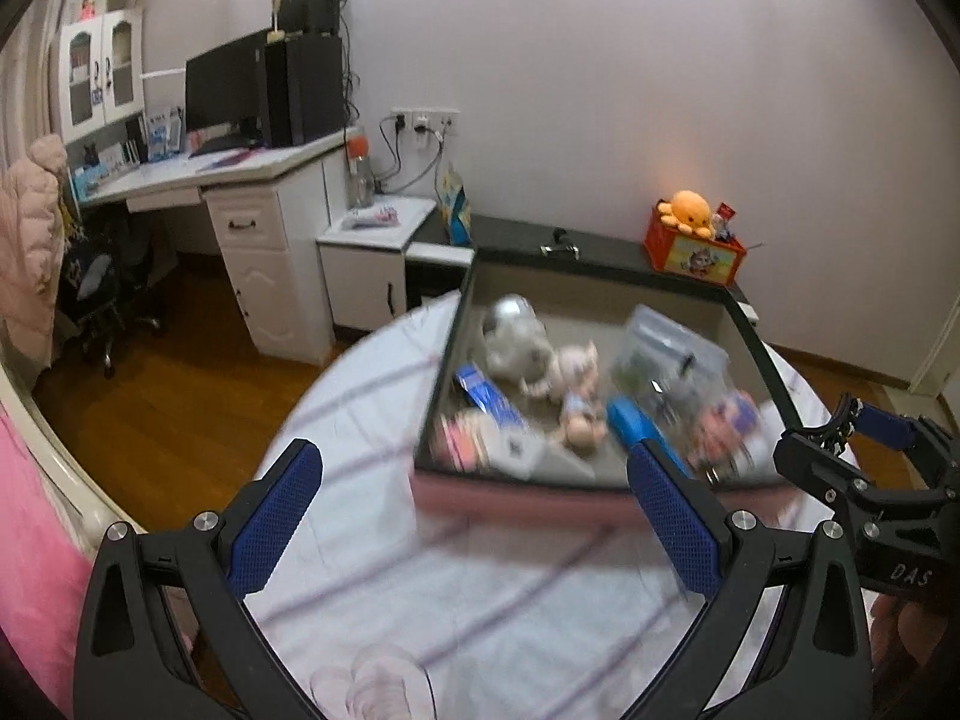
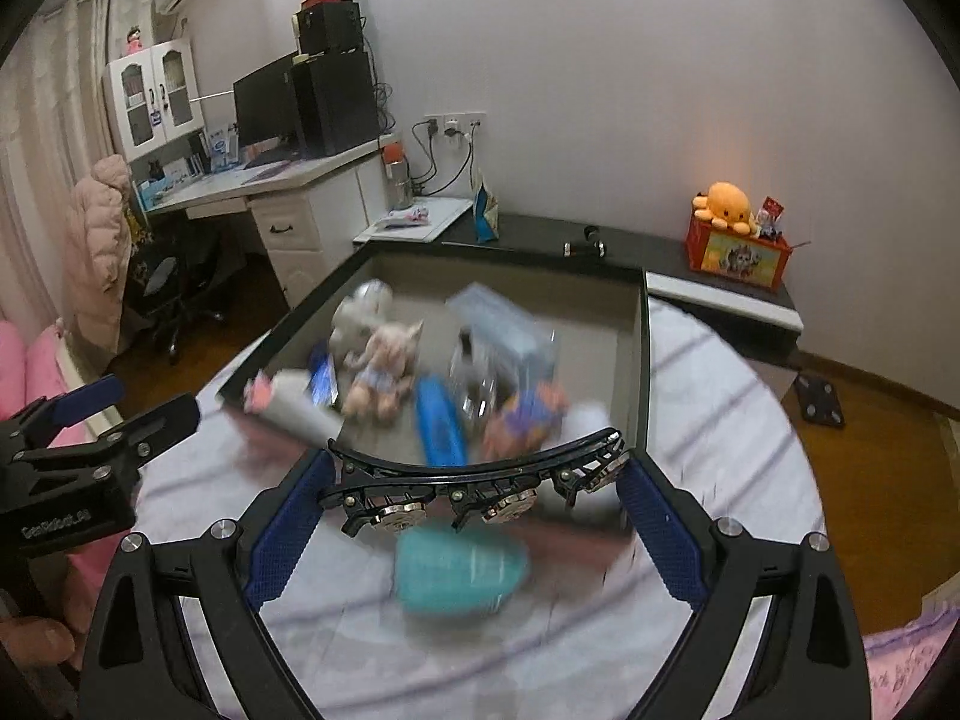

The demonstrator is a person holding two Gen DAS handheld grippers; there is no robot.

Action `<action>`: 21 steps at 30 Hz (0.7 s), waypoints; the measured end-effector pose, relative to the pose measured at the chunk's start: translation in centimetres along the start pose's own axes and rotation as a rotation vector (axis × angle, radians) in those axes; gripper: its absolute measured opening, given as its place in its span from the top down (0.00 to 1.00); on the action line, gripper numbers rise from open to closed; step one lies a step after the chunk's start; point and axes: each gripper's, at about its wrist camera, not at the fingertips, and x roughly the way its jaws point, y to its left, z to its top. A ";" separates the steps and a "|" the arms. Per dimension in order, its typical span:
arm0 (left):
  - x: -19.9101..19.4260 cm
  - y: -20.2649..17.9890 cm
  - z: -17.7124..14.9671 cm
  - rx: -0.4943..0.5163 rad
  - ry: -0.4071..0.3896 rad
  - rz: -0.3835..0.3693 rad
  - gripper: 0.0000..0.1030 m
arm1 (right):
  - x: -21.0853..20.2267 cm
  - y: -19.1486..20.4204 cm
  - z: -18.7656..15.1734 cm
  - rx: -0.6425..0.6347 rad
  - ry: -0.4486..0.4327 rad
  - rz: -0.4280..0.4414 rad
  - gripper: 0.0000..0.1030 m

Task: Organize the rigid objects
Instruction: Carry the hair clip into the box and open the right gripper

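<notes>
Bedsheet (image 2: 708, 420) fills mid-frame; my right hand-held gripper (image 2: 474, 501), jaws spread, pinches a black rack (image 2: 474, 474) crosswise, the tray (image 2: 639, 360) just above. Left hand-held gripper (image 1: 474, 516) hangs spread, empty.

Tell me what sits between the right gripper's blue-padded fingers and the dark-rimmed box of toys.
In the right wrist view, a black curved bar with metal wheels spans the right gripper, with a blurred teal object beneath it, short of the dark-rimmed box.

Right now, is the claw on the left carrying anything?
No, the left claw is wide open, with only the striped bedsheet between its blue fingers.
</notes>
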 end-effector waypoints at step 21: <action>4.6 0.8 0.5 -0.041 0.037 0.025 0.00 | 7.0 -1.7 1.7 0.011 0.037 -0.009 0.00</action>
